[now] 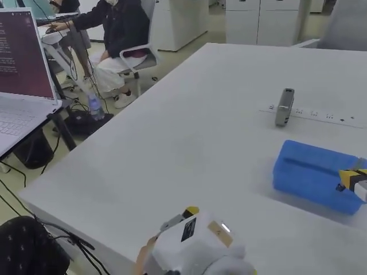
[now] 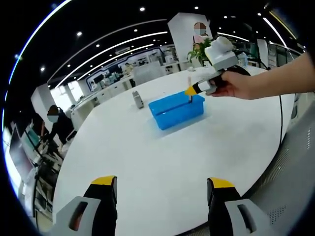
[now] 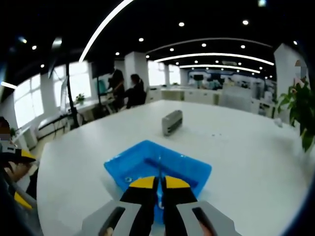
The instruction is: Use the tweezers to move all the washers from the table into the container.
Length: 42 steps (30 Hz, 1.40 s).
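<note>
Over the blue container (image 3: 189, 169), the right gripper (image 3: 160, 181) is held with its jaws pinched almost together on the thin tweezers (image 3: 160, 196), whose tips are lowered inside it; the left gripper (image 2: 160, 183) is held wide open and empty above the white table (image 2: 162, 147).

The container (image 1: 312, 175) sits on the table (image 1: 200, 143).
</note>
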Tool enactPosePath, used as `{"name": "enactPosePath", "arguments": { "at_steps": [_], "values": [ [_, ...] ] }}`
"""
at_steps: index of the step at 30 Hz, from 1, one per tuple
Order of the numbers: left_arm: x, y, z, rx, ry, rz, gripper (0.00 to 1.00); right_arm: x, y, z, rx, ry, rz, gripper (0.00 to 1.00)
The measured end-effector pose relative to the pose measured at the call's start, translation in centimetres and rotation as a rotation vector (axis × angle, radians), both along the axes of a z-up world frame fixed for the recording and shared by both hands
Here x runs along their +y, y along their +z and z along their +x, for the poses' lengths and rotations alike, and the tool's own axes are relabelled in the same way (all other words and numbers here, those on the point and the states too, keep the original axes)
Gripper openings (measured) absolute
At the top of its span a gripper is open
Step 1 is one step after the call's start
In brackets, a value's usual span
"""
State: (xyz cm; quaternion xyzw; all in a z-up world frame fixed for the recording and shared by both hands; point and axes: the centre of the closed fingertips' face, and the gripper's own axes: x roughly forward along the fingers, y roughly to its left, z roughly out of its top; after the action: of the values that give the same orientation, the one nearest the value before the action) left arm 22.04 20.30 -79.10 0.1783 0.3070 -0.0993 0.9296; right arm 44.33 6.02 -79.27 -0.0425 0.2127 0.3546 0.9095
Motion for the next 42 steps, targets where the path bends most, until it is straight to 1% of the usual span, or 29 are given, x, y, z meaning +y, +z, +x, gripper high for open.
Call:
{"name": "enactPosePath", "arguments": {
  "at_steps": [3, 5, 6, 7, 8, 10, 11, 12, 14, 15, 16, 17, 19, 20, 22, 23, 24, 26, 28, 30, 31, 32, 34, 35, 37, 38, 39, 40, 42],
  "values": [
    [0.1, 0.2, 0.1, -0.01, 0.005, -0.006, 0.76, -0.4, 0.2, 0.2, 0.022, -0.012, 0.018, 0.01],
    [0.0, 0.2, 0.0, -0.006, 0.005, -0.008, 0.76, -0.3, 0.4, 0.1, 0.025, -0.013, 0.013, 0.02],
    [0.0, 0.2, 0.0, -0.008, 0.003, -0.004, 0.76, -0.3, 0.7, 0.1, 0.018, -0.018, 0.016, 0.02],
    [0.0, 0.2, 0.0, -0.009, 0.002, -0.004, 0.76, -0.9, 1.7, 0.0, 0.005, -0.027, 0.027, 0.02],
    [0.0, 0.2, 0.0, -0.01, 0.003, -0.007, 0.76, -0.9, 2.0, 0.1, -0.001, -0.028, 0.031, 0.02],
    [0.0, 0.3, 0.0, -0.013, 0.005, -0.01, 0.76, -0.5, 3.1, 0.1, -0.04, -0.004, 0.02, 0.01],
    [0.0, 0.3, 0.1, -0.014, 0.004, -0.01, 0.76, -0.7, 4.0, -0.2, -0.064, 0.025, 0.001, 0.01],
    [0.0, 0.3, 0.0, -0.015, 0.003, -0.01, 0.76, -0.7, 4.5, -0.5, -0.073, 0.053, -0.014, 0.01],
    [0.0, 0.4, 0.1, -0.019, 0.002, -0.01, 0.76, -0.3, 5.6, -1.3, -0.112, 0.108, -0.049, 0.01],
    [0.0, 0.5, 0.1, -0.022, 0.002, -0.012, 0.76, 0.0, 6.2, -2.1, -0.131, 0.154, -0.07, 0.01],
    [0.0, 0.5, 0.1, -0.024, 0.003, -0.014, 0.76, 0.2, 6.4, -2.8, -0.132, 0.192, -0.082, 0.01],
    [0.0, 0.6, 0.1, -0.027, 0.004, -0.014, 0.76, 0.4, 6.7, -3.7, -0.139, 0.23, -0.11, 0.01],
    [0.0, 0.6, 0.1, -0.033, 0.006, -0.014, 0.76, 0.3, 6.9, -4.6, -0.168, 0.272, -0.173, 0.01],
    [0.1, 0.7, 0.2, -0.035, 0.008, -0.015, 0.75, 0.3, 6.8, -5.4, -0.18, 0.309, -0.212, 0.01],
    [0.2, 0.7, 0.2, -0.039, 0.014, -0.018, 0.75, 0.1, 6.3, -6.6, -0.184, 0.35, -0.273, 0.01],
    [0.2, 0.8, 0.2, -0.042, 0.015, -0.02, 0.75, 0.1, 5.9, -7.6, -0.196, 0.388, -0.327, 0.01],
    [0.2, 0.8, 0.3, -0.044, 0.015, -0.02, 0.74, 0.0, 5.3, -8.5, -0.191, 0.429, -0.366, 0.01],
    [0.2, 0.8, 0.3, -0.048, 0.017, -0.02, 0.74, -0.3, 4.2, -10.0, -0.172, 0.478, -0.423, 0.01],
    [0.3, 0.9, 0.3, -0.052, 0.02, -0.023, 0.74, -0.5, 3.4, -11.4, -0.147, 0.523, -0.461, 0.01],
    [0.3, 1.0, 0.3, -0.057, 0.021, -0.026, 0.74, -0.6, 2.4, -12.5, -0.113, 0.552, -0.48, 0.01],
    [0.3, 1.0, 0.3, -0.057, 0.02, -0.027, 0.74, -0.7, 1.8, -13.0, -0.086, 0.573, -0.482, 0.01],
    [0.2, 1.0, 0.3, -0.057, 0.02, -0.027, 0.74, -0.7, 1.0, -13.8, -0.044, 0.606, -0.492, 0.01],
    [0.3, 1.0, 0.3, -0.057, 0.02, -0.026, 0.74, -0.8, -0.2, -14.3, 0.004, 0.629, -0.505, 0.01],
    [0.3, 1.0, 0.3, -0.059, 0.022, -0.028, 0.74, -0.8, -1.1, -14.8, 0.037, 0.65, -0.524, 0.01],
    [0.4, 1.1, 0.4, -0.063, 0.026, -0.03, 0.73, -0.7, -2.3, -15.1, 0.073, 0.668, -0.555, 0.01],
    [0.4, 1.1, 0.3, -0.063, 0.027, -0.03, 0.73, -0.5, -2.7, -15.0, 0.082, 0.672, -0.553, 0.01],
    [0.4, 1.1, 0.3, -0.063, 0.027, -0.03, 0.73, 0.6, -2.5, -15.2, 0.066, 0.681, -0.507, 0.01],
    [0.4, 1.1, 0.3, -0.063, 0.027, -0.03, 0.73, 0.5, -2.8, -15.1, 0.089, 0.672, -0.524, 0.01],
    [0.4, 1.1, 0.3, -0.063, 0.027, -0.029, 0.73, 1.5, -3.3, -15.1, 0.084, 0.704, -0.531, 0.01]
  ]
}}
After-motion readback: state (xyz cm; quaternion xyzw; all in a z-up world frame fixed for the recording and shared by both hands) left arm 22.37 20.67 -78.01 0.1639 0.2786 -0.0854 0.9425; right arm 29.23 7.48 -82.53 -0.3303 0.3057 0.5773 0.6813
